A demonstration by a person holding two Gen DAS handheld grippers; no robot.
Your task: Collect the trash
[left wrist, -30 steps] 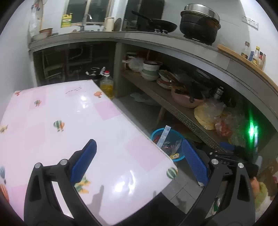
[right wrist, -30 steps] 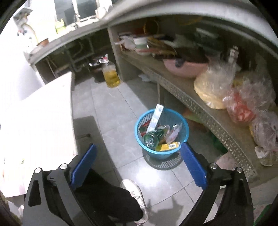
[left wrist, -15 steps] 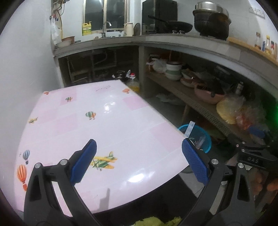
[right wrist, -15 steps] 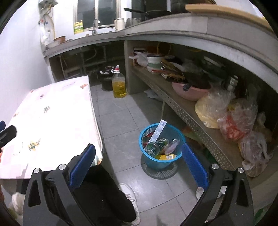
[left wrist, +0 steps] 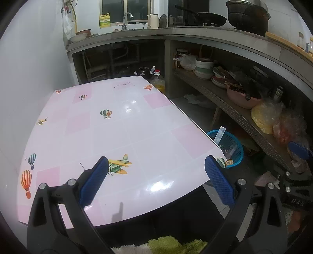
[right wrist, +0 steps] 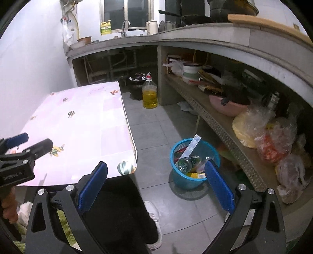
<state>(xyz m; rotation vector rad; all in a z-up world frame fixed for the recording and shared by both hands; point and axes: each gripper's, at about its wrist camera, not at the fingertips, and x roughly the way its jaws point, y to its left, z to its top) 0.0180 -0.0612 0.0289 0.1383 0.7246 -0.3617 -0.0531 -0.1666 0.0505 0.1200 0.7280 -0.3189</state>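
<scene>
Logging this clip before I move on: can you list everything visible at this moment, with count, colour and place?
Table: one, pink-and-white cloth with balloon and plane prints, left of the floor aisle.
Basket: one, blue, on the floor beside the table, holding trash including a bottle and a carton strip.
Oil bottle: one, yellow liquid, red cap, on the floor.
Dark jar: one, behind the oil bottle.
Pink basin: one, on the lower shelf.
Plastic bags: several, clear, yellow and red contents, same shelf.
Stacked bowls: a few, pale, shelf's far end.
Wok: one, black, on the counter.
Left gripper: open, empty, over the table.
Right gripper: open, empty.
Shoe: one, white.
</scene>
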